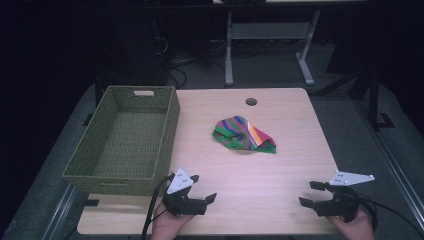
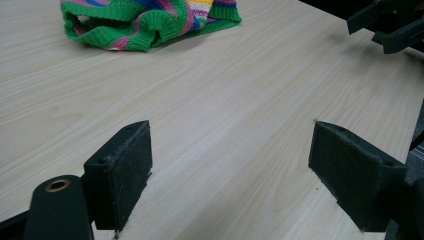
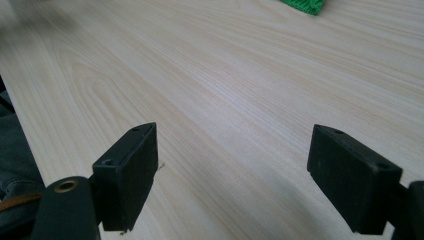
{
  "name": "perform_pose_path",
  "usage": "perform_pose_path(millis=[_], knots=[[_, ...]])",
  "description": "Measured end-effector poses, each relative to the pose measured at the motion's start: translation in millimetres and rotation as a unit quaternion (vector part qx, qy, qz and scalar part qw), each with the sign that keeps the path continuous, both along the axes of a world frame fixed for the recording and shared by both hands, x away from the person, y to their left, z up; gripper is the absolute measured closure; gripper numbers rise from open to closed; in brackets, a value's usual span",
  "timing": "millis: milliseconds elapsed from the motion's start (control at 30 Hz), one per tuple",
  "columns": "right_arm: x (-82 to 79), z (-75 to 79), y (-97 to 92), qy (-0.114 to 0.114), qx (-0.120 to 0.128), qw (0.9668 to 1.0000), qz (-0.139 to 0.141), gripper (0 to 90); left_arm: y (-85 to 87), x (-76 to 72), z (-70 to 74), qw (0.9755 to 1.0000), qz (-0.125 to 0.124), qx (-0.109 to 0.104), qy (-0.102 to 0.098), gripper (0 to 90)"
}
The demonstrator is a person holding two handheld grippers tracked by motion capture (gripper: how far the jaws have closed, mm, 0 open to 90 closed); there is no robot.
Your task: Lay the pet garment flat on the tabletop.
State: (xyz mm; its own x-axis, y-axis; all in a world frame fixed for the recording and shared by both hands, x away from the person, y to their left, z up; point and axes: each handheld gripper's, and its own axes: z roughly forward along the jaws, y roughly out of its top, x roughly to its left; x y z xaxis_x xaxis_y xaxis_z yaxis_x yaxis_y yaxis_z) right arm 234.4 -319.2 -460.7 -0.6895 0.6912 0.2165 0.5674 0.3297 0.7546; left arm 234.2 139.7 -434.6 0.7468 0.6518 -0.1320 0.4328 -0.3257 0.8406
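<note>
From above, a striped knit cloth (image 1: 244,135) is lying crumpled mid-table (image 1: 280,170), right of a basket (image 1: 167,120); both grippers are waiting at the near edge.

The left gripper (image 2: 230,170) is gaping wide, empty.

The right gripper (image 3: 232,175) likewise; the cloth looks soft and light, likely best pinched at a raised fold.

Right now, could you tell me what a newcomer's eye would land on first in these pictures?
First, the striped knit cloth, bright green, pink and orange, lying crumpled near the middle of the pale wooden table. Next, the green woven basket, empty, at the table's left edge. Near the front edge, the left gripper and the right gripper sit open with nothing between their jaws.
</note>
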Motion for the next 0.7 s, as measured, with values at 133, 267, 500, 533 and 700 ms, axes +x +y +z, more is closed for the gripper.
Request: perform_pose_path(millis=[133,267,500,533,700], knots=[[1.1,0.4,0.0,0.01,0.019,0.9997,0.011,17.7,-1.0,1.4,-0.7,1.0,0.0,0.003,0.0,17.2],[0.4,4.7,3.1,0.004,0.016,0.9997,0.02,17.6,-1.6,1.0,-1.4,1.0,-0.001,0.003,0.001,17.2],[1.1,9.0,13.8,-0.007,0.0,0.9994,0.033,17.4,-3.8,-1.0,-1.1,0.9999,-0.008,0.006,-0.003,17.2],[2.9,10.2,17.5,-0.009,-0.002,0.9993,0.036,17.4,-3.2,-1.2,-1.4,0.9999,-0.01,0.005,-0.002,17.2],[6.1,12.4,24.4,-0.01,-0.005,0.9989,0.046,17.4,-1.5,-1.1,-0.6,1.0,-0.009,0.002,-0.003,17.1]])
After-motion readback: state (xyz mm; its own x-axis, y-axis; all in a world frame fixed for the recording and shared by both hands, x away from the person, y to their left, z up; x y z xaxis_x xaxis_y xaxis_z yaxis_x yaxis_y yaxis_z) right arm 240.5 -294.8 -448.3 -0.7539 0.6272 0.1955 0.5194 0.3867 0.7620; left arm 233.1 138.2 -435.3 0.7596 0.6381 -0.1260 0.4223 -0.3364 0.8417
